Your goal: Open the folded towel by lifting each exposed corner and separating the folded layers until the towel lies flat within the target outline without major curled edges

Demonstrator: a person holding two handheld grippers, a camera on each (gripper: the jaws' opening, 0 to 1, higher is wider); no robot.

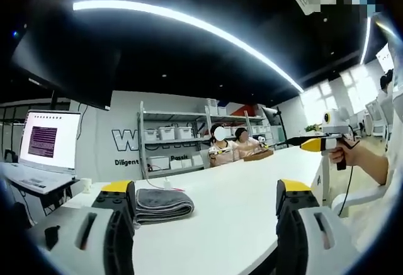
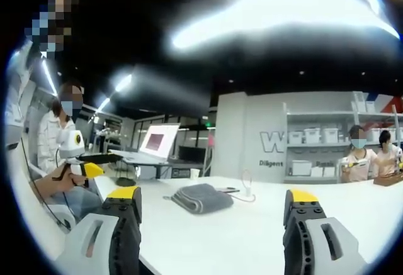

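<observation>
On the smooth white table (image 1: 239,193) the grey towel (image 1: 162,204) lay folded – a soft, thick stack with rounded fold edges

Both grippers hung above the tabletop with jaws spread wide and nothing between them: the left gripper (image 1: 204,215) showed grey, slotted jaws with black inner faces and yellow tips, the towel just beyond its left jaw; the right gripper (image 2: 214,221) looked the same – the towel (image 2: 201,197) sat ahead of it near a thin white cable (image 2: 245,190). A hand (image 1: 352,154) held the right gripper's yellow-nosed body at the table's edge
</observation>
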